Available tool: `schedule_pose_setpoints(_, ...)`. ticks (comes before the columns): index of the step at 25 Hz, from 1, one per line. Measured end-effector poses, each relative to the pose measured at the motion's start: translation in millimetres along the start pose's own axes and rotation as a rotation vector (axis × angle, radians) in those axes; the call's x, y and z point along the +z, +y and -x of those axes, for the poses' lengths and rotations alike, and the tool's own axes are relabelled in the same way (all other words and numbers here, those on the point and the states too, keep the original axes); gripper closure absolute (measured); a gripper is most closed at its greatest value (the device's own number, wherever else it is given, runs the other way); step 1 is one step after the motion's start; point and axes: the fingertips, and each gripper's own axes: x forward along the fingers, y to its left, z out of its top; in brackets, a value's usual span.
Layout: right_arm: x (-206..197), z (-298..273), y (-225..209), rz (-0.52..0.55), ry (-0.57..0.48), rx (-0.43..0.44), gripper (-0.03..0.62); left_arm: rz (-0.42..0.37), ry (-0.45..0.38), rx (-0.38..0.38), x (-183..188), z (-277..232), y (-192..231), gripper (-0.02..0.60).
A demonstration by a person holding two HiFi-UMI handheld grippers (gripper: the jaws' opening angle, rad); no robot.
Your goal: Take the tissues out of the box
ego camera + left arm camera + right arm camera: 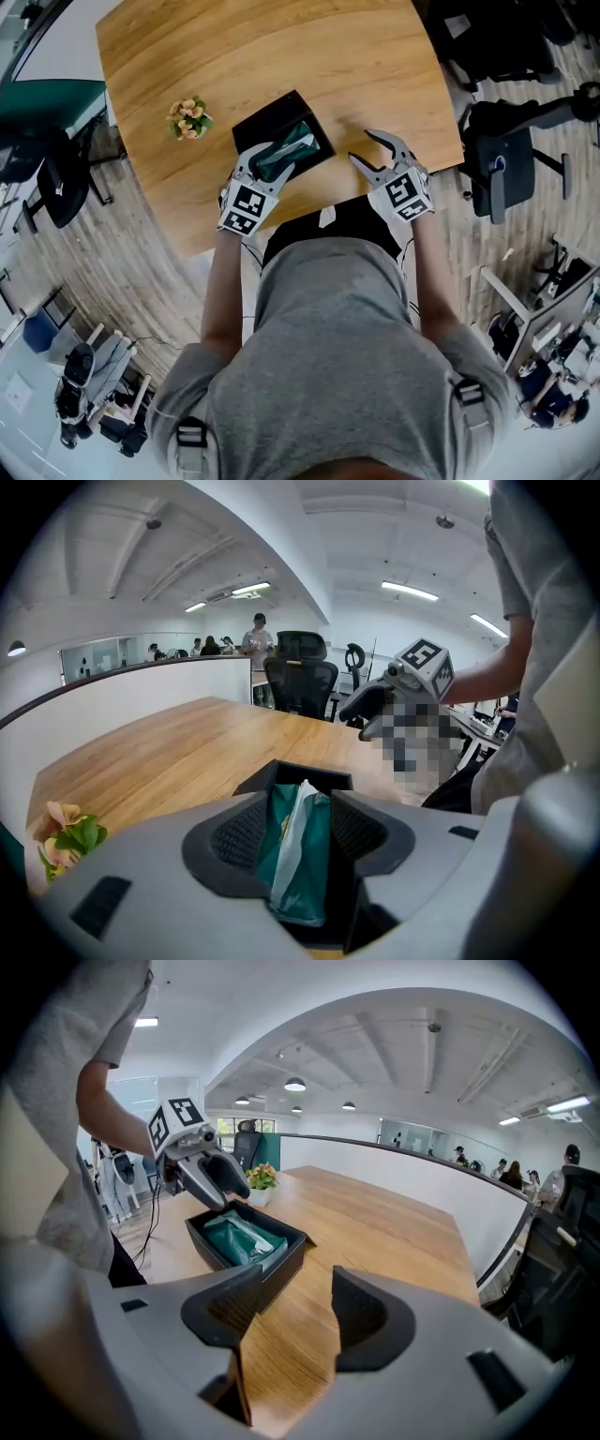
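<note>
Grips the teal tissue pack (298, 850) between the left tool's (286, 150) jaws, inside the black box (267, 112) on the tabletop (281, 47); holds the right tool (362, 145) wide and empty beside the box.

This is an open office. Around the big curved wooden table (281, 56) stand black swivel chairs (497, 155) on a plank floor (122, 272). Long strip lamps (410, 592) shine from the white ceiling (356, 536). Some people (258, 635) stand behind a low white partition (141, 691). At the side I think there are work desks (553, 328), but they look very small.
</note>
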Motion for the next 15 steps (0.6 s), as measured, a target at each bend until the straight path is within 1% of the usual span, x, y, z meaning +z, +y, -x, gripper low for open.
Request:
schedule_pose_setpoints(6, 2, 4, -10, 0.012, -0.009, -0.019, 0.353, -0.03, 0.069, -0.005, -9, -15, -2, 0.362)
schedule_pose_setpoints(12, -7, 10, -15, 0.002, 0.001, -0.027, 0.353, -0.105, 0.178, -0.007, -21, -29, -4, 0.337)
schedule_pose_setpoints(15, -14, 13, -15, -0.006, 0.006, -0.029, 0.353, -0.129, 0.22, -0.011, -28, -35, -6, 0.336)
